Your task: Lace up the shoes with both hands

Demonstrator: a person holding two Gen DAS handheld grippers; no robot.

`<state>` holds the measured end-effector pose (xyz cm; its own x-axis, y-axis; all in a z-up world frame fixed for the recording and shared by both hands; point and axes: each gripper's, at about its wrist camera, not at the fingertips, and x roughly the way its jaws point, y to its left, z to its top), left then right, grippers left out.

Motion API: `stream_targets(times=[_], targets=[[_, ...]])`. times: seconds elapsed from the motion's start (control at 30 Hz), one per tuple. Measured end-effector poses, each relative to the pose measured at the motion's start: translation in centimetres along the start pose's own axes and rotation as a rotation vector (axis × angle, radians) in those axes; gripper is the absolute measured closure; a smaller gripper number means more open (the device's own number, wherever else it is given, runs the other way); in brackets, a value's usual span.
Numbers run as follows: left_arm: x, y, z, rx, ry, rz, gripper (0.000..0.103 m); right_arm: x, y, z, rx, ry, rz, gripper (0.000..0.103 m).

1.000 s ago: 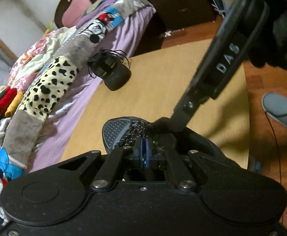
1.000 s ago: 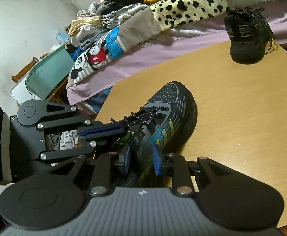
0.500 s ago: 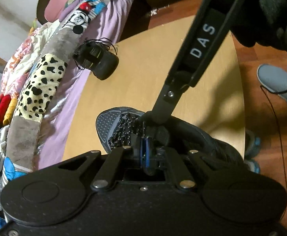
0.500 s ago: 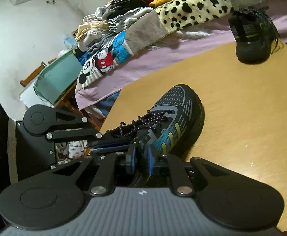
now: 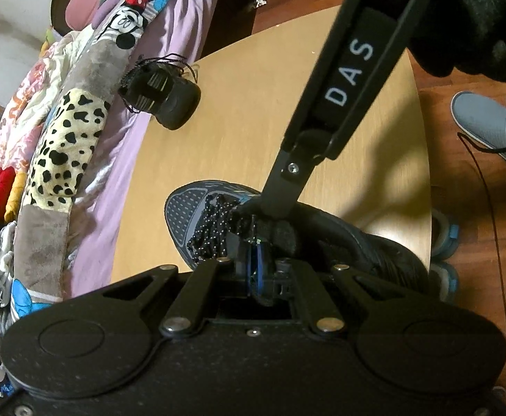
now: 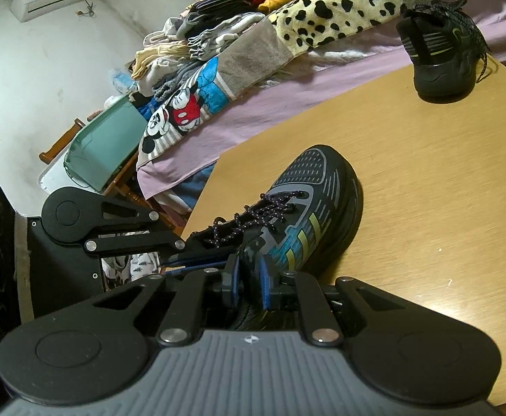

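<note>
A dark running shoe [image 6: 318, 194] with speckled laces [image 6: 253, 213] and yellow stripes lies on the wooden table [image 6: 426, 180], toe pointing away. My right gripper [image 6: 247, 277] is shut on the shoe's upper edge, beside the top eyelets. In the left wrist view it is a black arm whose tip [image 5: 275, 208] rests on the shoe [image 5: 190, 204] behind the laces [image 5: 211, 230]. My left gripper [image 5: 257, 260] is shut, its blue pads together just behind the laces. From the right wrist view it [image 6: 230, 251] reaches in from the left to the tongue. No lace shows between its pads.
A second black shoe [image 6: 440, 59] with loose laces stands at the table's far edge, against a bed [image 6: 287, 104] with a purple sheet, patchwork blanket and folded clothes. A gloved hand [image 5: 478, 17] holds the right gripper. A grey slipper [image 5: 485, 124] lies on the wood floor.
The right gripper's jaws narrowed onto the shoe's upper edge. The left gripper rolled and shifted a little closer over the laces, staying shut. Neither shoe has shifted.
</note>
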<state>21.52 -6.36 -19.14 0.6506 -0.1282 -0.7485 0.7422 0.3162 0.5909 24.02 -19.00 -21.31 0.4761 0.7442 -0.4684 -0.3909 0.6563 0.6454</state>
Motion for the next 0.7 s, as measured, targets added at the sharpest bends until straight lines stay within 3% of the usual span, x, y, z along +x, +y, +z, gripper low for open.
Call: stream_targets(times=[0.43,0.7], targets=[[0.3,0.2,0.5,-0.017,0.010,-0.007,0.103,0.1,0.1,-0.1,0.000,0.003,0.002,0.089],[0.0,1.2,0.4,-0.129,-0.024,-0.070,0.103,0.1,-0.1,0.0,0.009,0.007,0.008,0.088]])
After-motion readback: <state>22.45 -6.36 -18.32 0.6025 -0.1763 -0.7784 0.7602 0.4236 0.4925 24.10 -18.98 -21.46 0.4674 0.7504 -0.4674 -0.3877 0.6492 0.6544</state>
